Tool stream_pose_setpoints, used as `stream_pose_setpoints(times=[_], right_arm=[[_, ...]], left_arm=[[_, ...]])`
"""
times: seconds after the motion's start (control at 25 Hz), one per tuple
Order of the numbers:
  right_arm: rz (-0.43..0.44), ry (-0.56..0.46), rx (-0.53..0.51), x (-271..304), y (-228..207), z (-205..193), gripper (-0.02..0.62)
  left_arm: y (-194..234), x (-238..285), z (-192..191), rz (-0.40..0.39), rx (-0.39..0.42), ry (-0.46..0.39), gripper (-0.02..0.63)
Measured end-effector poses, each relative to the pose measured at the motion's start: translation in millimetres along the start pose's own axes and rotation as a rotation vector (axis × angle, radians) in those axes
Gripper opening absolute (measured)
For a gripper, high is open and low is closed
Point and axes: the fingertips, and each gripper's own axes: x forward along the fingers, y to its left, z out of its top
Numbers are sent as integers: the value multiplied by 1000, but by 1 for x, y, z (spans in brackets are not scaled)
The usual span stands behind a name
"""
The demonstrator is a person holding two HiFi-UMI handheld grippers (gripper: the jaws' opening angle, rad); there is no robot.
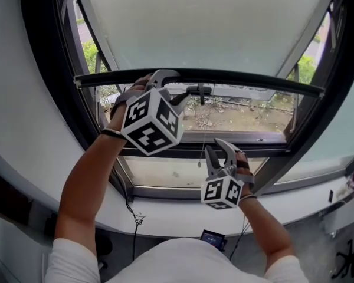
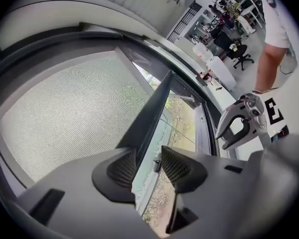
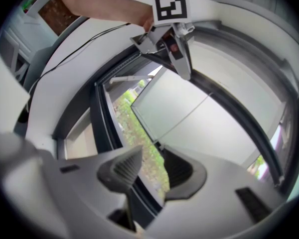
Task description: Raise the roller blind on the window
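Left gripper (image 1: 186,95) up at the blind's bottom bar (image 1: 253,79), right gripper (image 1: 218,151) below.

Woven mesh roller blind (image 2: 65,113), matt bottom bar (image 1: 253,80)

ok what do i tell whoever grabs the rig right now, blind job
Left gripper: tongs open, set around the bottom bar, not clamped.
Right gripper: tongs open and empty, lower down, near the pull cord.
Roller blind: covers most of the window, with only a strip uncovered below the bar.
Left to do: nothing is gripped yet. Probably close on the bar or cord, then raise the blind.
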Motion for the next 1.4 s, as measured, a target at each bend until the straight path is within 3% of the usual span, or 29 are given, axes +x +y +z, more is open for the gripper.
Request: stream_pose_setpoints(times=[0.28,0.96,1.4], right_arm=[[110,36,117,7,15,-8,133],[196,107,124,14,44,-30,133],[231,123,171,21,54,-32,133]], left_arm=[[7,-4,5,-1,-29,-22,170],[61,-16,40,77,-16,-75,161],[73,-18,49,82,-4,-83,161]])
